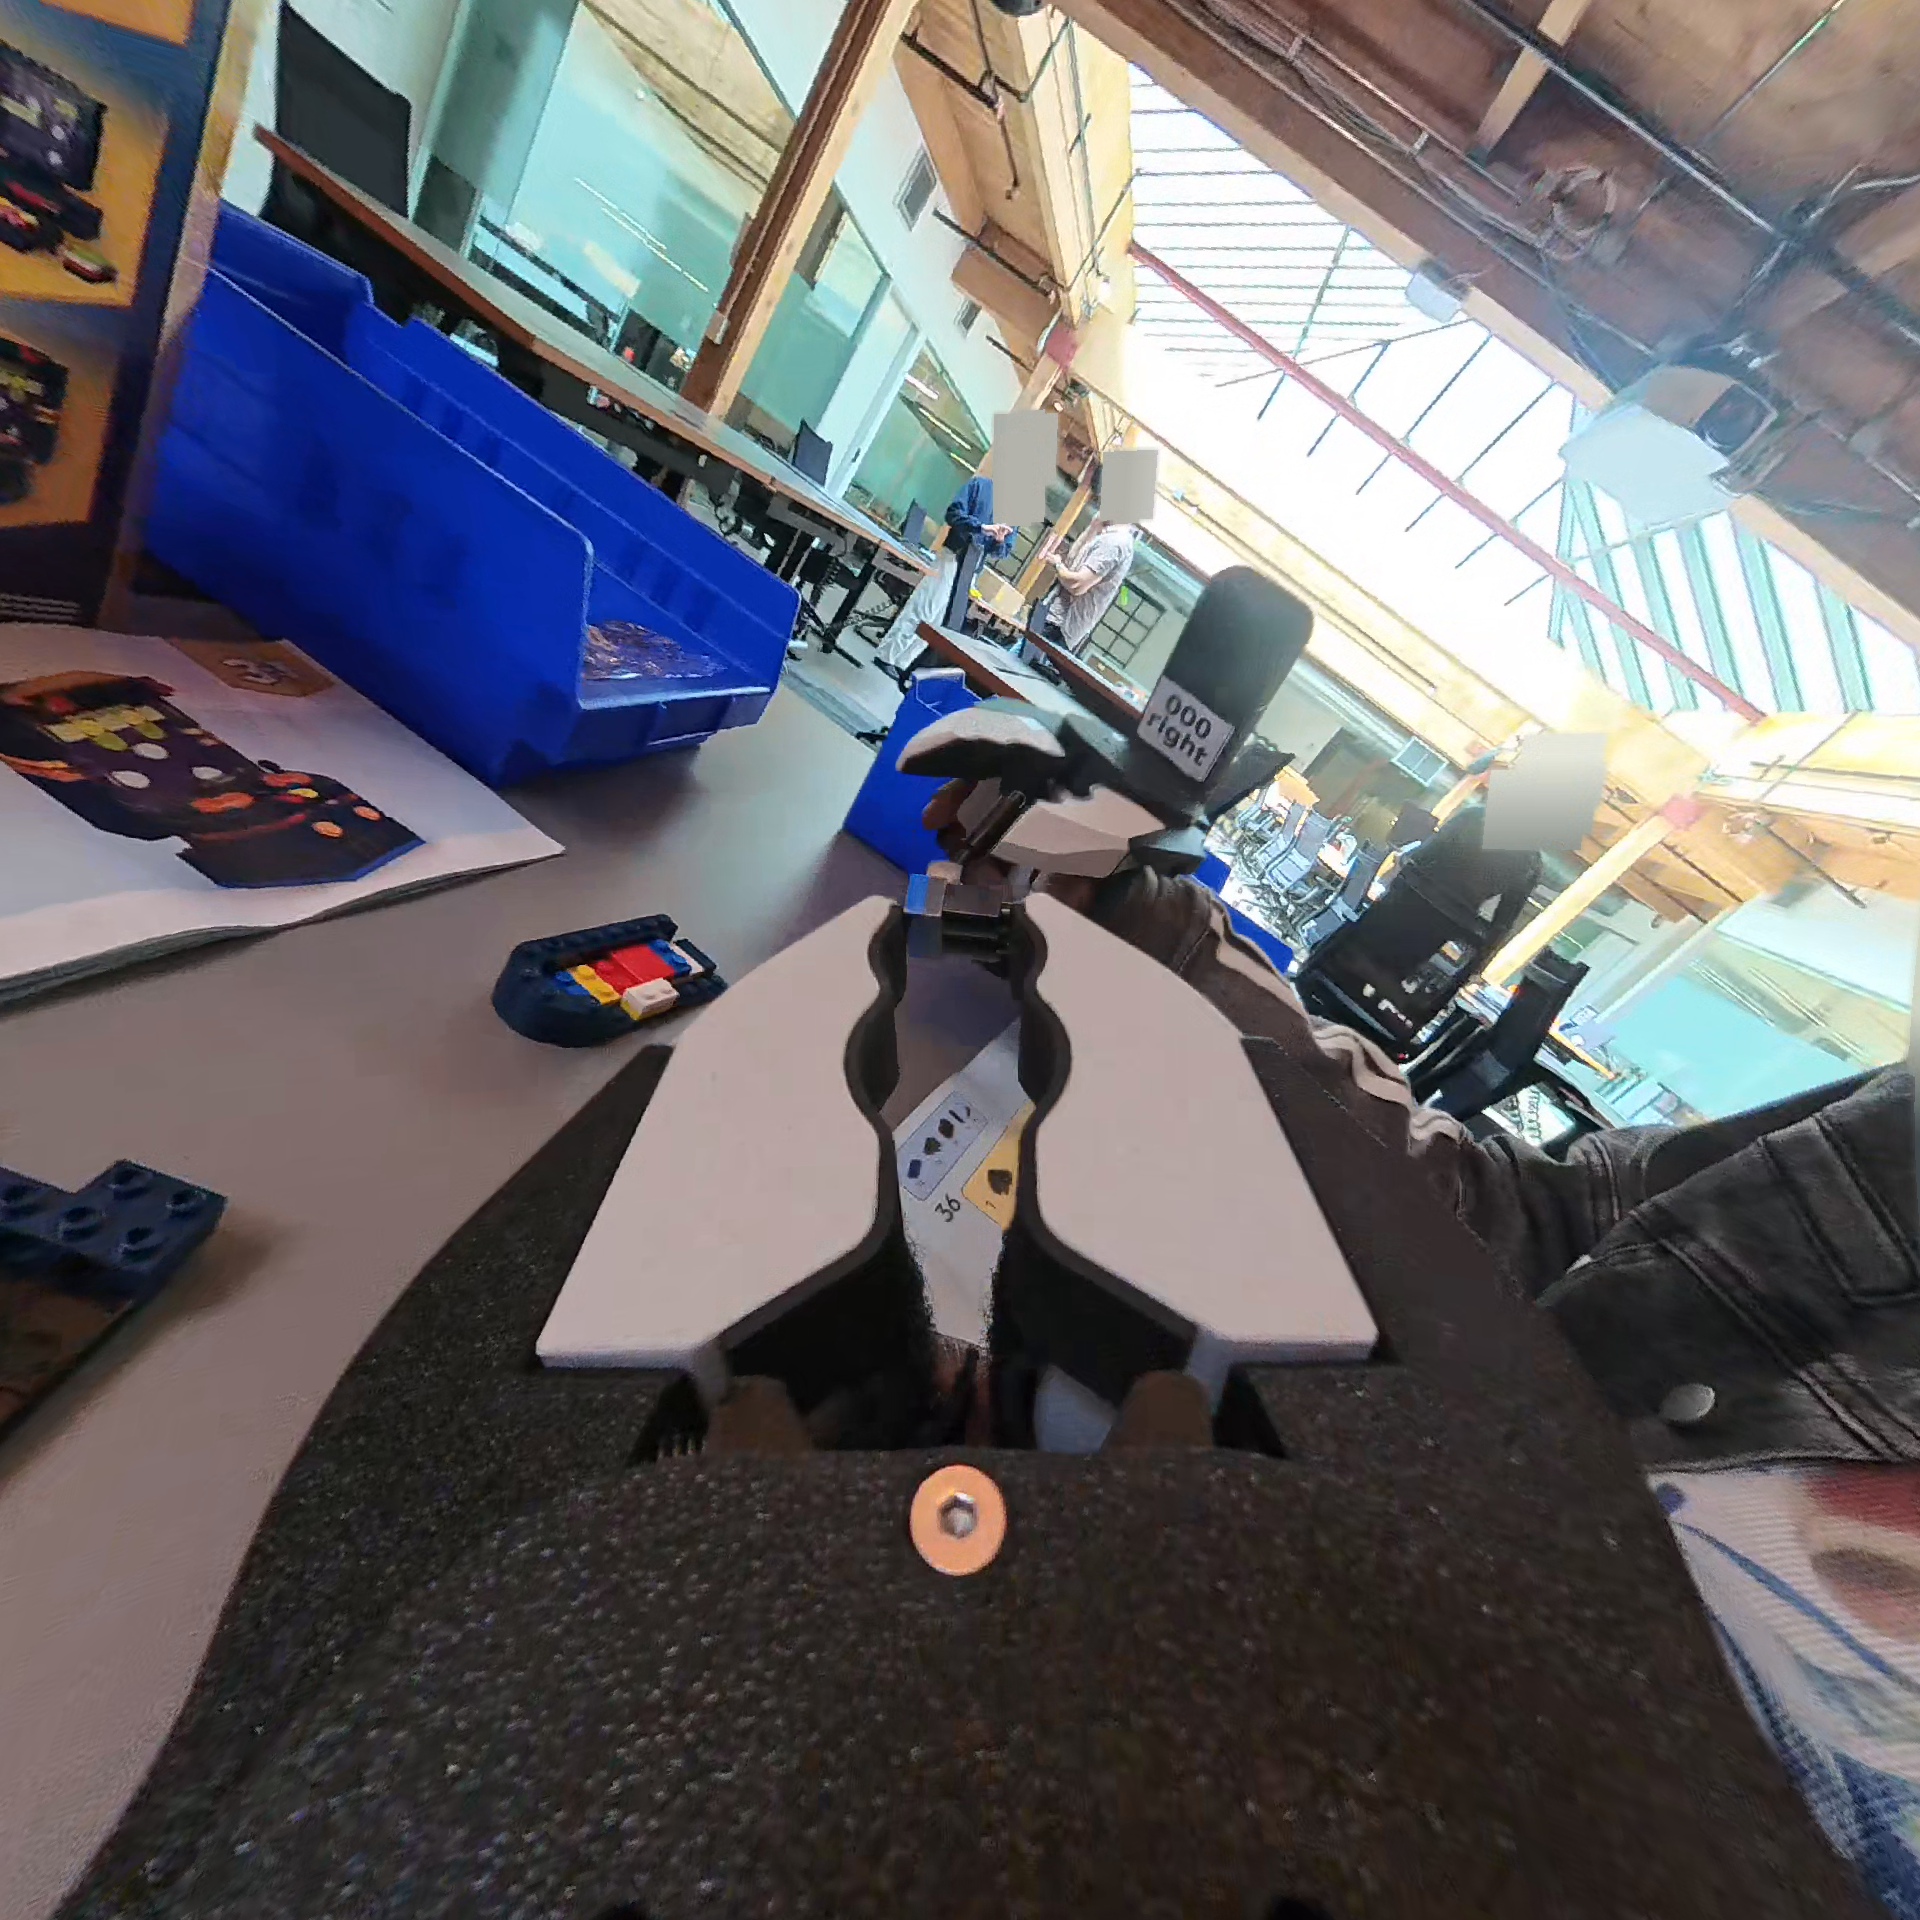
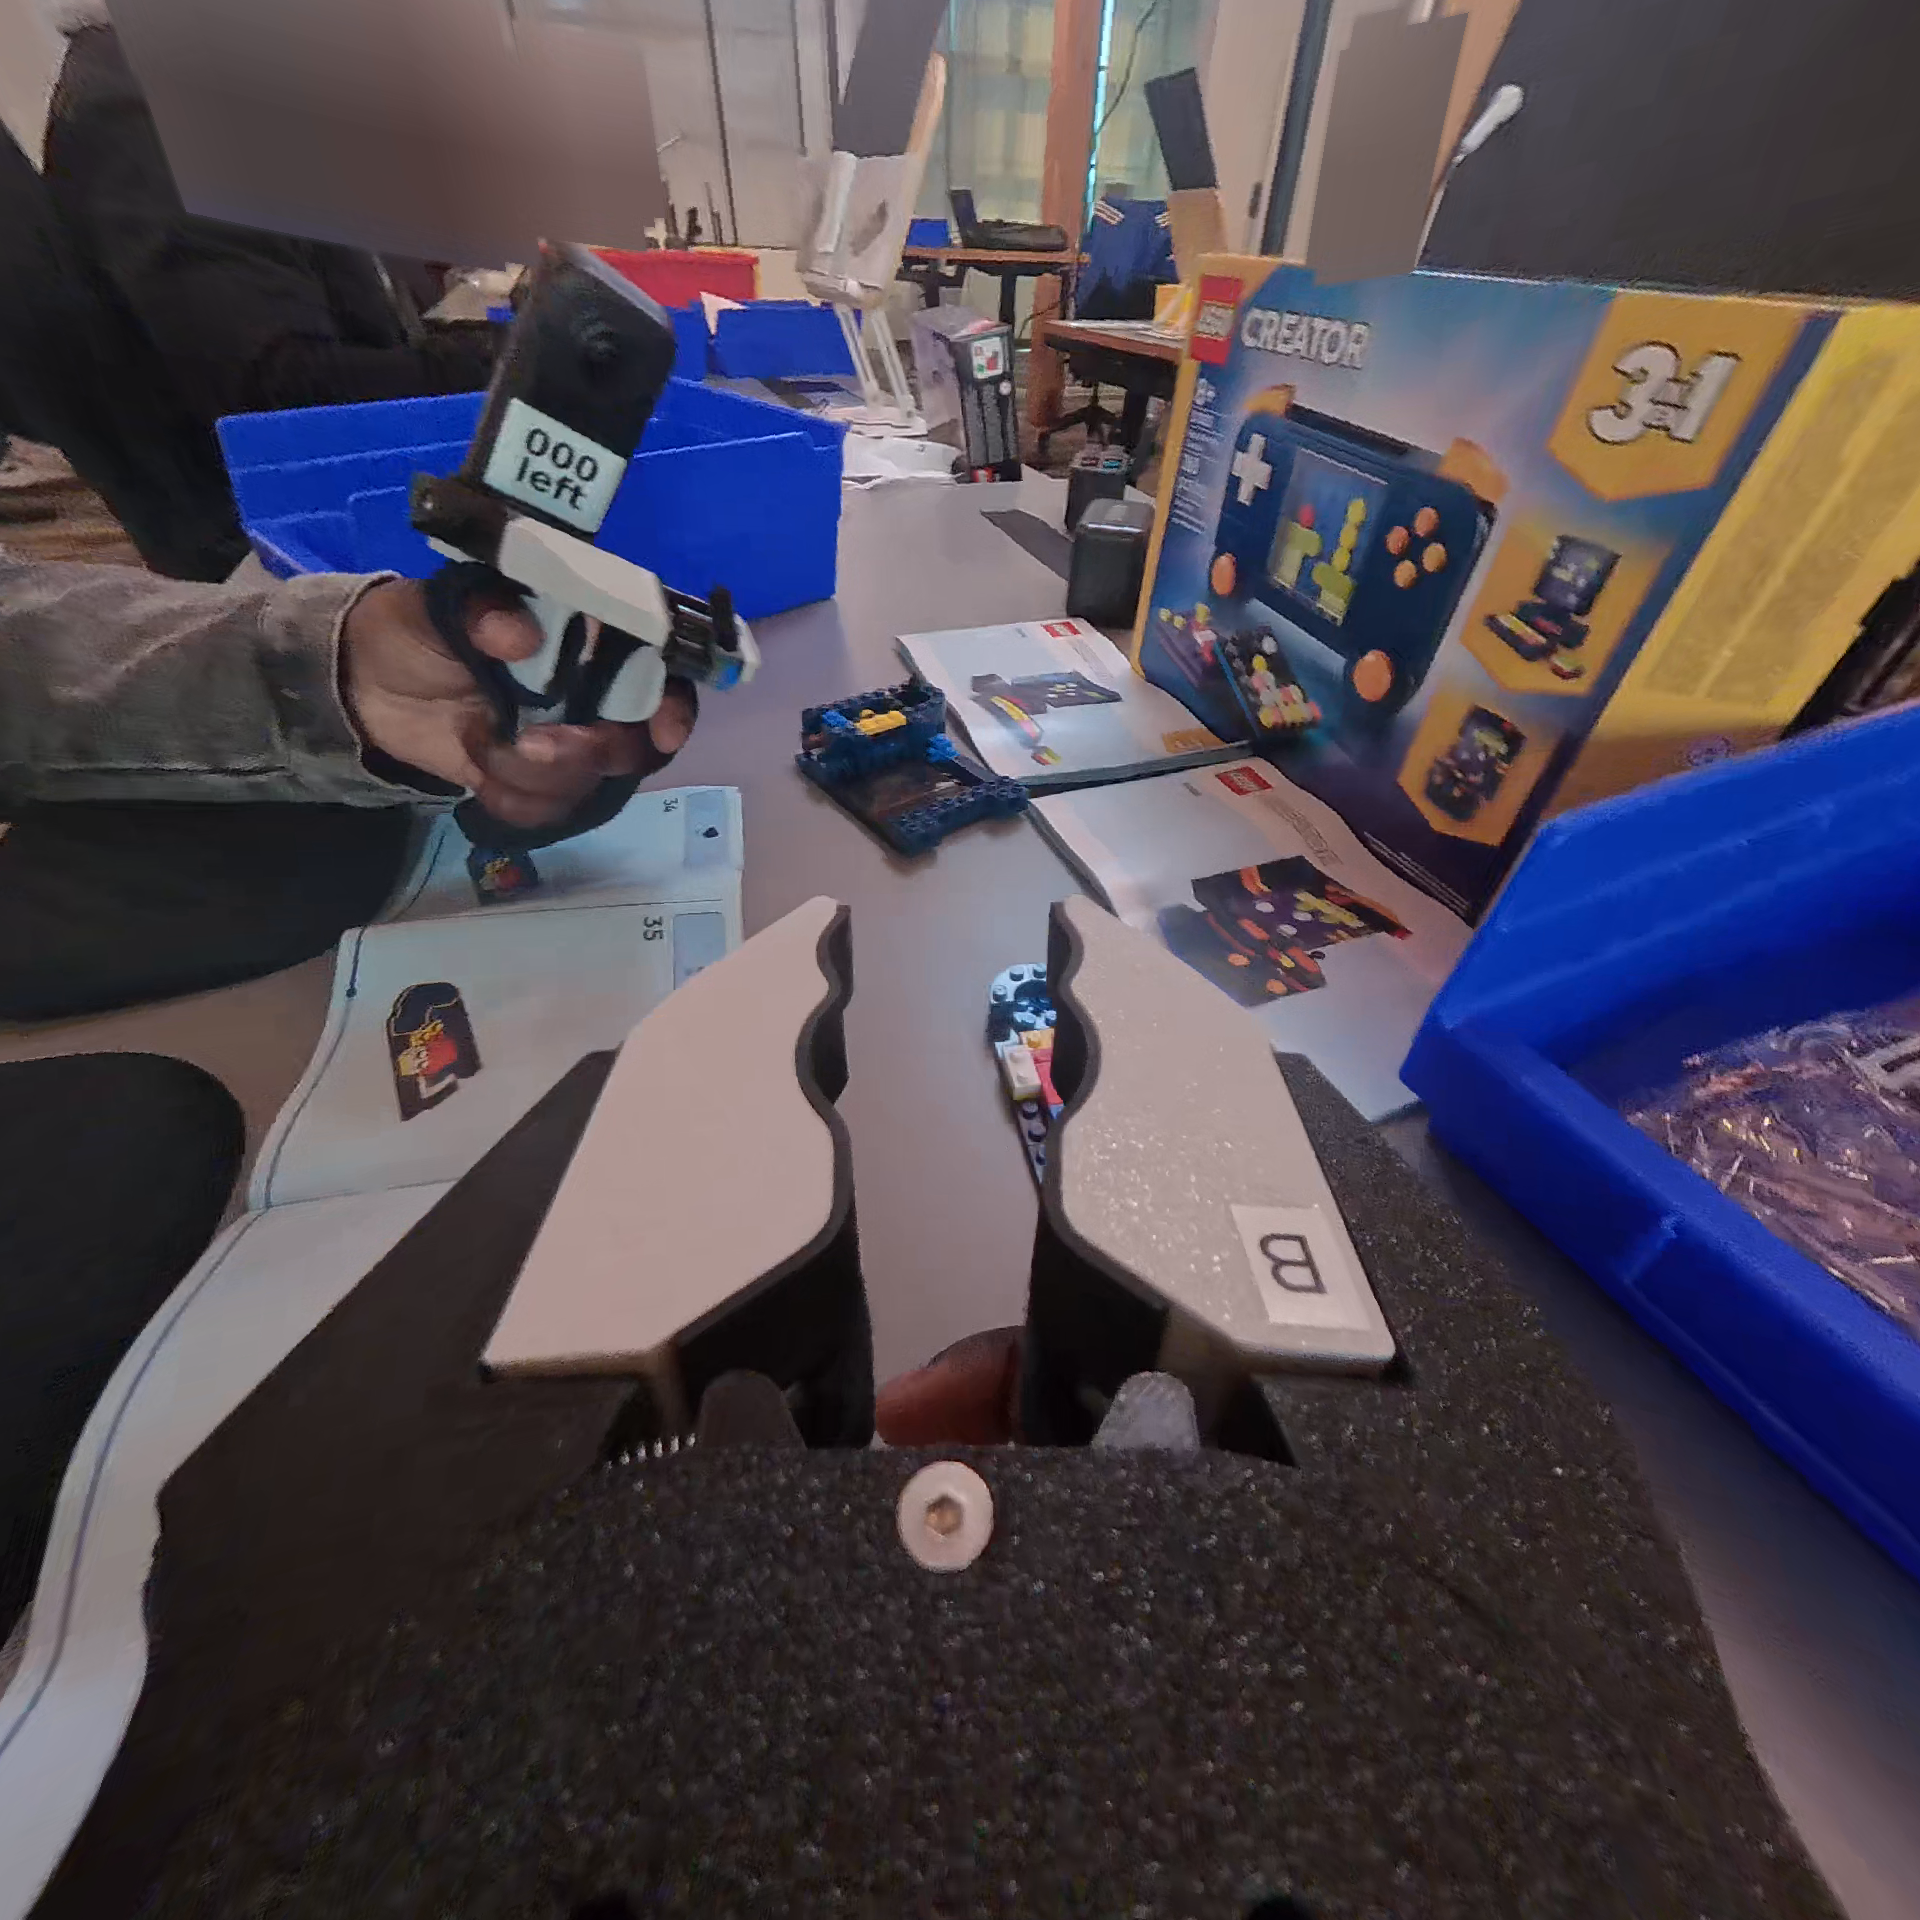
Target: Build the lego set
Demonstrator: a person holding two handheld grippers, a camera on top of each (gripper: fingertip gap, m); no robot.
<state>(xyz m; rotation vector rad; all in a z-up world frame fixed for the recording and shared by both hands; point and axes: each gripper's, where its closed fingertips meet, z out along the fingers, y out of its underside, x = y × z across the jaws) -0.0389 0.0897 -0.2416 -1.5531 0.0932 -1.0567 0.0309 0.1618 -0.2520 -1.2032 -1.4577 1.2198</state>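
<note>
The left gripper (image 1: 954, 920) jaws are nearly closed on a small brick stack (image 1: 951, 914) of blue, grey and black at frame centre, its long axis lying across the tips. The right gripper (image 2: 945, 935) jaws stand apart, bare, over open grey counter (image 2: 935, 1039); a flat brick piece (image 2: 1023, 1039) lies beside its right finger.

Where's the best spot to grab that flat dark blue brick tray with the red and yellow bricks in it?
Probably across the flat brick tray, claw pads on its two long dark blue side walls, coming from above. It lies flat on the grey table, and those walls are straight and parallel; the ends are rounded and could slip.
</note>
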